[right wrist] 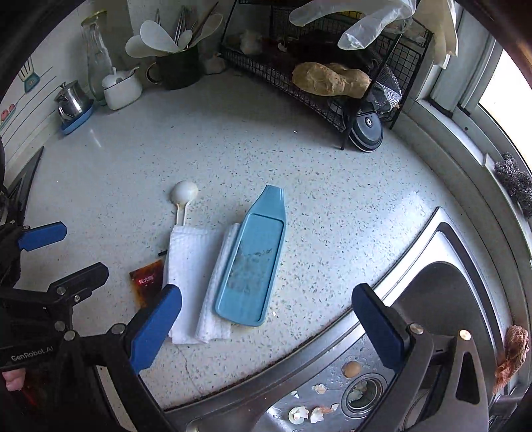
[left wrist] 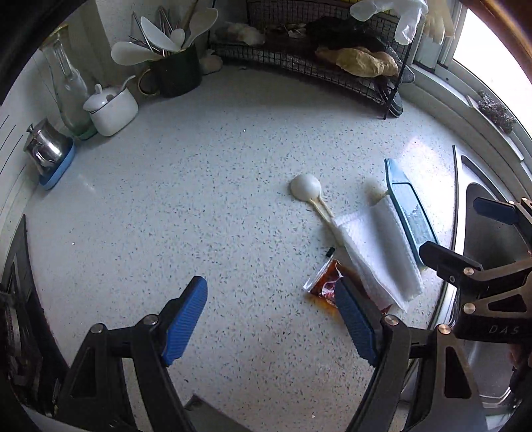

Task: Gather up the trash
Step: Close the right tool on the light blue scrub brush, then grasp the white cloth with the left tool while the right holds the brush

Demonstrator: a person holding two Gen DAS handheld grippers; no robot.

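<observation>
Faintly, "GenRobot.AI" shows on the left gripper (right wrist: 53,246) and "DAS" on the right gripper (left wrist: 465,229), both spread wide and empty. Beside a folded white towel (right wrist: 189,266) on the speckled countertop (right wrist: 232,149) lies a torn reddish-brown sauce packet (right wrist: 146,282), its red print illegible, leaking brown sauce.

Place: a home kitchen, as I see it through both wrist cameras.
Surface: speckled counter (right wrist: 299,172) running to a steel sink (right wrist: 442,299).
Sink: eggshells (right wrist: 299,413) lie by the drain (right wrist: 362,393).
Back wall: mug of utensils (left wrist: 176,71), glass bottle (left wrist: 68,96), white sugar pot (left wrist: 111,108), steel jug (left wrist: 45,148).
Corner: wire rack (right wrist: 319,96) with a glove (right wrist: 359,20) draped over it.
Sill: steel scourer (right wrist: 513,181) beside a bright window (right wrist: 505,89).
</observation>
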